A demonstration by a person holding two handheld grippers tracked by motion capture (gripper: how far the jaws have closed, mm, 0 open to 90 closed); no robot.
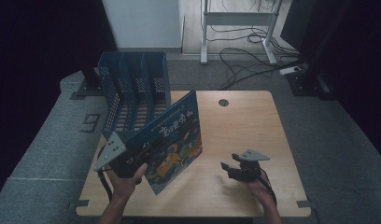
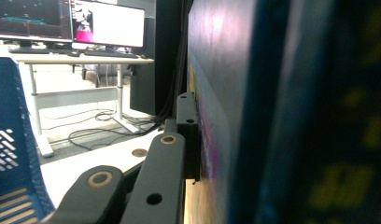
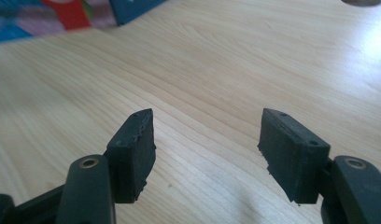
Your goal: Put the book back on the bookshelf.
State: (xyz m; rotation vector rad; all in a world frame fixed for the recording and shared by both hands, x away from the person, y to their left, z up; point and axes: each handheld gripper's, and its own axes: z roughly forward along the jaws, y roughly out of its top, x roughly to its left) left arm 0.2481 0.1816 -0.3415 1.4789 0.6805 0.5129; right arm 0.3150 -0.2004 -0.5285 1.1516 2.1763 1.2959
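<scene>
While the left gripper pinches the picture book tight by its lower corner, tilted up above the tabletop's left half, the right gripper hovers half open and empty near the front edge. I'd square the book upright before easing it into 1 slot of the blue file rack at the back-left corner.

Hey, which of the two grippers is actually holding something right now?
The left gripper: it is shut on the book, held tilted beside the blue rack. The right gripper is open over bare table.
</scene>
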